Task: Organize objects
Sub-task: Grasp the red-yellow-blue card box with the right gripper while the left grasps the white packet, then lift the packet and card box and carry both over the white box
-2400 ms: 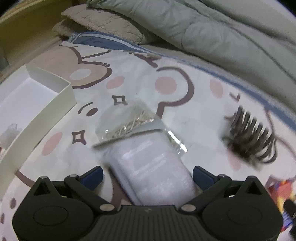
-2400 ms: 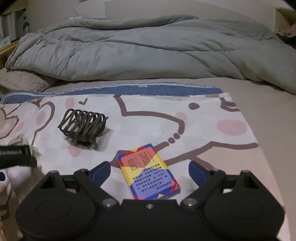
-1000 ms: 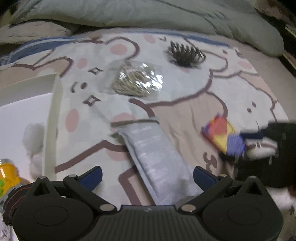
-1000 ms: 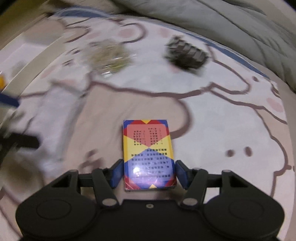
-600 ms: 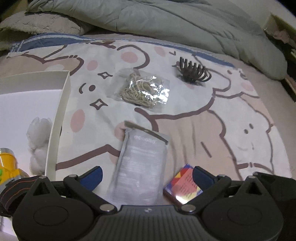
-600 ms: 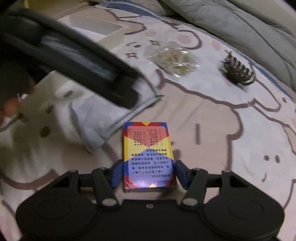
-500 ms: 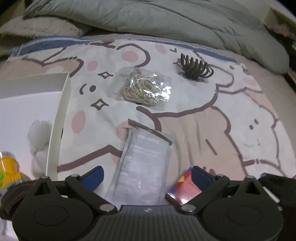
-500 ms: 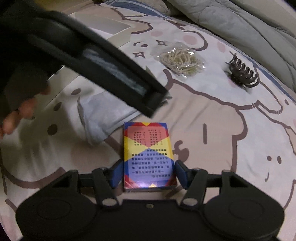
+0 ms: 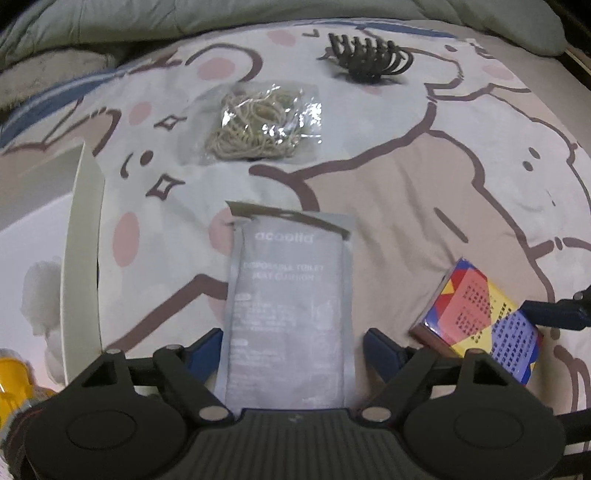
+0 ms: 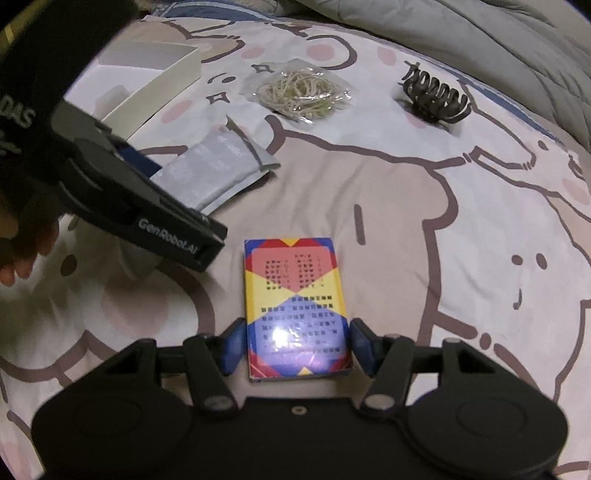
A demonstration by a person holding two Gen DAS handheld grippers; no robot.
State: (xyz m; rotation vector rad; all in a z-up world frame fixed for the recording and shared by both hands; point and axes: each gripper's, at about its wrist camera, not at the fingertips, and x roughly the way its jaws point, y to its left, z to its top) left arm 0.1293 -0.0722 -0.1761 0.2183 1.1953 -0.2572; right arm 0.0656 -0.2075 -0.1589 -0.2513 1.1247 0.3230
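Observation:
My right gripper (image 10: 297, 347) is shut on a red, yellow and blue card box (image 10: 295, 306) and holds it just above the bedsheet; the box also shows in the left wrist view (image 9: 480, 317). My left gripper (image 9: 293, 350) has its jaws close on both sides of a grey sachet (image 9: 290, 314), which lies flat on the sheet and also shows in the right wrist view (image 10: 210, 170). A clear bag of rubber bands (image 9: 258, 123) and a dark hair claw (image 9: 365, 57) lie farther back.
A white open box (image 9: 83, 236) stands at the left, holding a white fluffy thing (image 9: 40, 295) and a yellow item (image 9: 14, 384). A grey duvet (image 10: 480, 33) is bunched along the far side. The left gripper body (image 10: 110, 184) is close to the card box.
The left gripper has closed in around the grey sachet and moved forward over it. The right gripper still holds the card box, now to the right of the left gripper.

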